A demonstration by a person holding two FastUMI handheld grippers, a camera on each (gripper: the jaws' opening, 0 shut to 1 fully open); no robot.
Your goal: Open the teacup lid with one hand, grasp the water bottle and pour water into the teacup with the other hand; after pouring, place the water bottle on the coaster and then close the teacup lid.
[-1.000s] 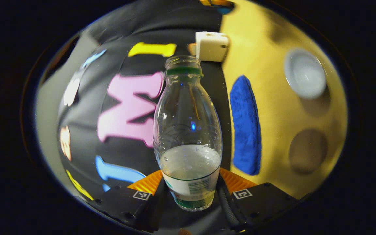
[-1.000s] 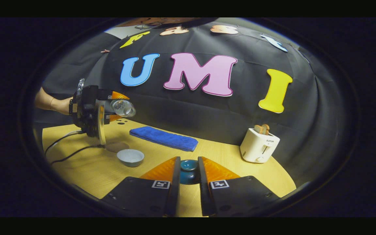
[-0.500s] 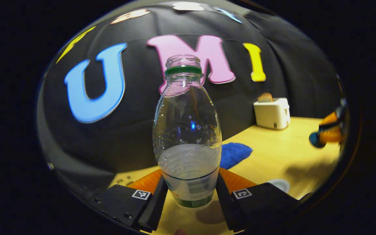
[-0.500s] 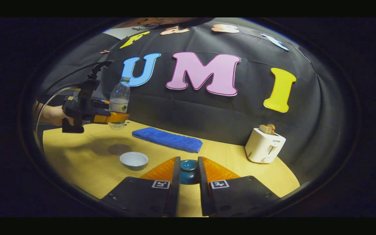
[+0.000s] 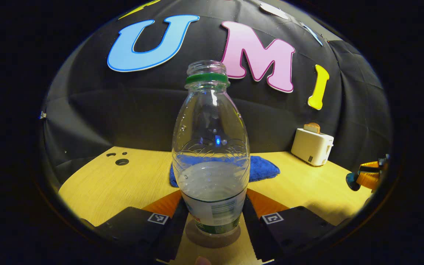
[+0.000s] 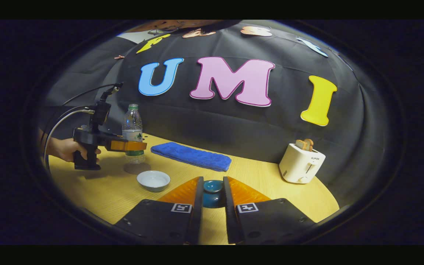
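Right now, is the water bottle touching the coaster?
Touching. In the right gripper view the water bottle stands upright with its base on the coaster, no gap showing, the left claw around it.

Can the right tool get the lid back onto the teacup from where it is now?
Probably yes: the right tool holds the lid, and the teacup sits open nearby, apart from the water bottle.

Clear glossy plastic water bottle (image 5: 212, 147) with paper-like label, pale matt wood-grain bench (image 5: 123, 184), fluffy blue cloth towel (image 6: 191, 156), smooth glossy white teacup (image 6: 153, 180), glossy teal lid (image 6: 212, 186)
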